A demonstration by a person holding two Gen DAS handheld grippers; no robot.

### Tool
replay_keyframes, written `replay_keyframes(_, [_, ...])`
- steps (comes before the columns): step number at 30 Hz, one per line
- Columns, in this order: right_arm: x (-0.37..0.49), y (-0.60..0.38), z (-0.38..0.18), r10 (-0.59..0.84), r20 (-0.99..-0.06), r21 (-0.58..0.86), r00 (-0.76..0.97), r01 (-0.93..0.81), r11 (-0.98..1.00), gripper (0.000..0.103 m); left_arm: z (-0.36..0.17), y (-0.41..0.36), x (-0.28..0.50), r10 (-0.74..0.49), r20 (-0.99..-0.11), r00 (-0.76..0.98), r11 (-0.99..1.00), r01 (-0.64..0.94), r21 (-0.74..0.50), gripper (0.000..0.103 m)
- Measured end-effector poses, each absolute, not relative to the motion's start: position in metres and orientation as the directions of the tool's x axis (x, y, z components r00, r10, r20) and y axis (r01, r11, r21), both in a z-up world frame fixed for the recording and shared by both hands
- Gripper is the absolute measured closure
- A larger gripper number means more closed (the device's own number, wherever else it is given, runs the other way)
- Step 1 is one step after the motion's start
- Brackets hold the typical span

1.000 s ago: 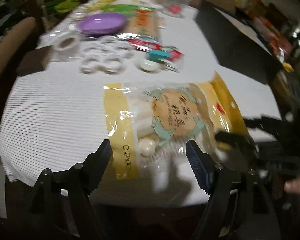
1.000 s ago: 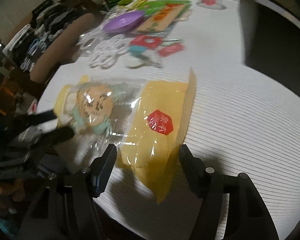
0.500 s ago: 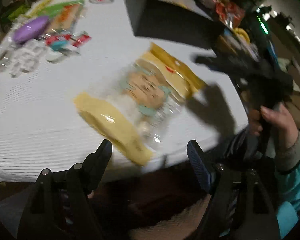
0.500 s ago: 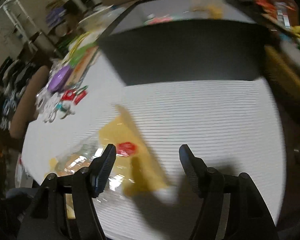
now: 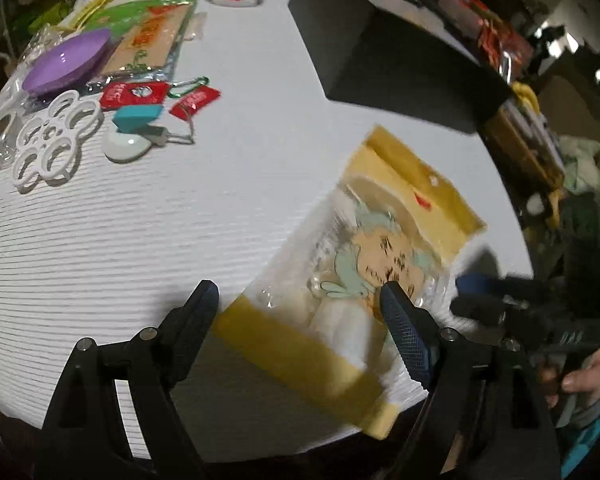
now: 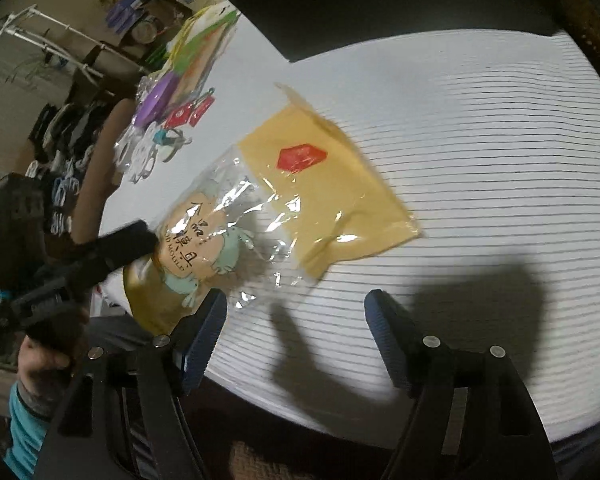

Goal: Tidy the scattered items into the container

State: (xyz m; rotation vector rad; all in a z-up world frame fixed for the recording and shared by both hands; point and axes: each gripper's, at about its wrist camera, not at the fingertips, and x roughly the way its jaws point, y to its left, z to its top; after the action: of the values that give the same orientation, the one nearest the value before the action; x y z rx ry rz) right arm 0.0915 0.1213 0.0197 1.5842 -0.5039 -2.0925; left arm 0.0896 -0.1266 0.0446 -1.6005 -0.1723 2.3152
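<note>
- On the white striped tabletop (image 5: 148,216), near its front edge: yellow-and-clear packet (image 5: 364,280), lying flat.
- Left tongs (image 5: 300,320): released, straddling the packet's near end.
- Right tongs (image 6: 296,328): released, empty, packet at 11 o'clock.
- Black container (image 5: 388,52): at 1 o'clock, beyond the packet.

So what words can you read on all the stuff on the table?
"MOULD": the end of a line of Latin letters on the round tan label of the yellow packet, right wrist view; the letters before it are hidden.
Chinese characters above that line: too blurred to read.
Red badge on the packet: no print can be made out.
Red tags: white print, too small to read.
Green and orange packet: orange print, too blurred to read.
</note>
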Motion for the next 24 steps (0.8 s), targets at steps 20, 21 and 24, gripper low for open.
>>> replay_keyframes(20, [0.095, 0.14, 0.019, -0.57, -0.788, 0.562, -0.233, 0.103, -0.82, 0.027, 0.046, -0.1, 0.126, 0.454, -0.85, -0.268, -0.887, -0.223, -0.404, 0.021])
replay_keyframes(21, [0.096, 0.136, 0.019, -0.573, -0.788, 0.563, -0.225, 0.113, -0.819, 0.027, 0.045, -0.098, 0.127, 0.459, -0.849, -0.264, -0.884, -0.229, -0.407, 0.021])
replay_keyframes(24, [0.1, 0.125, 0.016, -0.58, -0.789, 0.564, -0.201, 0.137, -0.815, 0.029, 0.04, -0.09, 0.128, 0.471, -0.846, -0.25, -0.876, -0.243, -0.416, 0.022])
